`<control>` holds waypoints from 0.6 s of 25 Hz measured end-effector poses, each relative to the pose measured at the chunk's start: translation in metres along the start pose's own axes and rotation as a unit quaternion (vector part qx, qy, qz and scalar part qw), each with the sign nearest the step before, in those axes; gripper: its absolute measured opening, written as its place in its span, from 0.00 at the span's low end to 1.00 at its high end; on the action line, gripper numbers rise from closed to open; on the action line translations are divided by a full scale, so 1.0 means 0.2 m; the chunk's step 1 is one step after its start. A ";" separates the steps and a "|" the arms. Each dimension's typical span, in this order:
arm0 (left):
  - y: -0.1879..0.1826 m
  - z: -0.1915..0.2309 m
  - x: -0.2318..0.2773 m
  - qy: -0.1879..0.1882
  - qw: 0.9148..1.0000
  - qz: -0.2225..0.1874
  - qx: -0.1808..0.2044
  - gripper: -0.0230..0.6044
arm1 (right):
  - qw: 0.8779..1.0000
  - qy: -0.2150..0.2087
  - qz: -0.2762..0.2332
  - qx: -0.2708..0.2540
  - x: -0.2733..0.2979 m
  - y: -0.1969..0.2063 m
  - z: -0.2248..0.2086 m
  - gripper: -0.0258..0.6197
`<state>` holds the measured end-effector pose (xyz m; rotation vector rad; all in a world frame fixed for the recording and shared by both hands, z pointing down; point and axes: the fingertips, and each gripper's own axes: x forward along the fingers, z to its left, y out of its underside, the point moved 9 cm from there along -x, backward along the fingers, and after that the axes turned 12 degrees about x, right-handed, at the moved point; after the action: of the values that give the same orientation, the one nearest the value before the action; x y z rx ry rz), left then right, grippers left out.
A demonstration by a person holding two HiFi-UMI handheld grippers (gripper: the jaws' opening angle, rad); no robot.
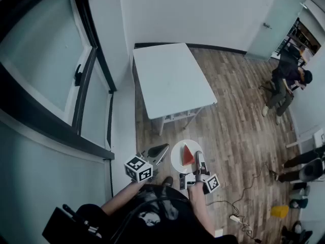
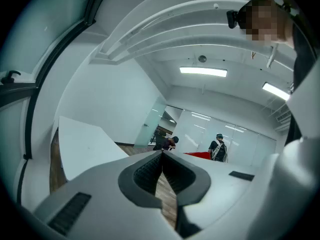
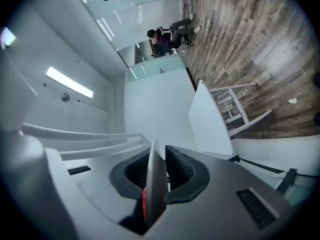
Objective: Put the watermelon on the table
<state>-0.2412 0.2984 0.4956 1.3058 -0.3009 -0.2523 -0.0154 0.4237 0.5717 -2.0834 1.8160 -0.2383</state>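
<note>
A red watermelon slice (image 1: 188,155) lies on a round white plate (image 1: 179,159) held in the air in front of me. My right gripper (image 1: 199,160) is shut on the plate's near right rim. In the right gripper view the plate (image 3: 155,184) stands edge-on between the pads, with red showing beside it. My left gripper (image 1: 160,150) hangs just left of the plate, shut with nothing in it; its jaws (image 2: 162,156) meet at the tips. The slice (image 2: 200,155) shows past those jaws. The white table (image 1: 172,78) stands farther ahead, bare on top, and also shows in both gripper views (image 2: 85,146) (image 3: 210,119).
A wall with dark-framed windows (image 1: 76,80) runs along the left. Wooden floor (image 1: 238,121) spreads right of the table. A person (image 1: 284,83) sits at the far right. A power strip with cables (image 1: 234,218) and a yellow object (image 1: 279,211) lie on the floor at lower right.
</note>
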 end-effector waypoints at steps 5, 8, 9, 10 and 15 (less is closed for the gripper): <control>0.01 0.00 0.00 0.001 1.000 0.003 -0.002 0.04 | 1.000 0.002 0.004 0.000 0.00 0.01 -0.01 0.12; 0.02 0.00 0.00 0.001 1.000 0.007 -0.003 0.04 | 1.000 -0.001 0.001 -0.001 0.00 0.02 -0.01 0.12; 0.02 0.01 -0.01 0.001 1.000 0.008 -0.005 0.04 | 1.000 -0.002 0.000 -0.001 0.00 0.02 0.00 0.12; 0.01 0.01 -0.01 0.002 1.000 0.008 -0.006 0.04 | 1.000 -0.003 -0.002 -0.002 0.00 0.03 -0.01 0.12; 0.00 0.05 -0.03 0.005 1.000 0.006 -0.013 0.04 | 1.000 -0.013 -0.012 0.021 0.02 0.05 -0.02 0.12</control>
<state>-0.2502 0.2917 0.4979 1.2796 -0.2959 -0.2380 -0.0262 0.4189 0.5716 -2.0711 1.7575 -0.2517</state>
